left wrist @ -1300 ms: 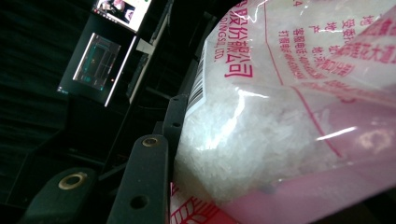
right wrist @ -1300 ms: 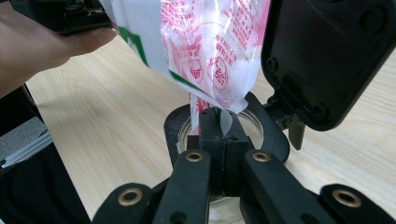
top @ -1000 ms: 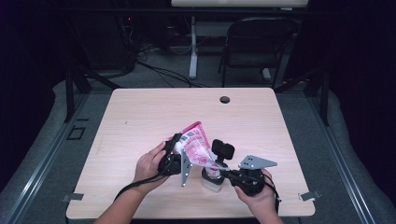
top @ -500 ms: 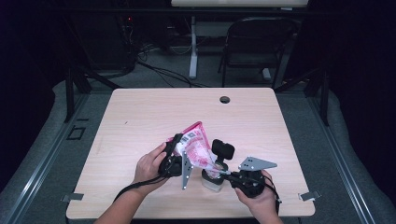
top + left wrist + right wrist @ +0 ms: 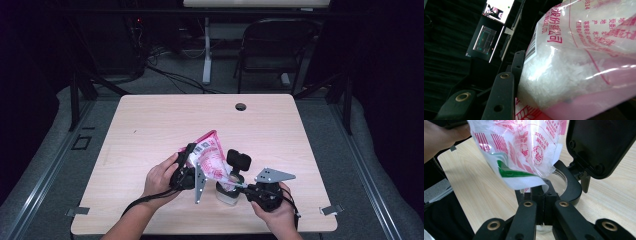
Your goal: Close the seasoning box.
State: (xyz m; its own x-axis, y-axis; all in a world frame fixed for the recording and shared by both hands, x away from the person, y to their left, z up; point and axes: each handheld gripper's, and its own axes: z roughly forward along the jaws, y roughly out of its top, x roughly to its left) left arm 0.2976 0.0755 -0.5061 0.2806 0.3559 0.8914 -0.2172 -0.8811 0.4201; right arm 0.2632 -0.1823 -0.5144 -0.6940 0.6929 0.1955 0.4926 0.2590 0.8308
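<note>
In the high view, a pink-and-white plastic bag [image 5: 212, 159] is held tilted above the near middle of the wooden table [image 5: 150, 130], its upper corner pointing away from the person and its lower end dipping toward a small clear jar [image 5: 226, 194] that stands on the tabletop. The left gripper [image 5: 192, 162] clamps the bag from the left side, the left hand [image 5: 161, 176] wrapped around its body. The right gripper [image 5: 236, 184] reaches in from the right at the jar, with the right hand [image 5: 275, 214] behind it. The bag's print is too small to read from here.

In the left gripper view, the bag [image 5: 579, 62] lies hard against one black jaw; the other jaw is hidden behind it. The film is clear with pink printing, and white coarse crystals are packed inside. Pink Chinese characters run across it, the Latin letters "CO.,LTD." can be made out, and a barcode sits near the edge.

In the right gripper view, the bag's [image 5: 524, 152] lower end hangs just above the jaws, showing pink stripes, a round pink emblem, a green band and a white edge. The jaws are drawn close together around the jar's [image 5: 560, 173] glass rim, which shows between them and under the bag.
</note>
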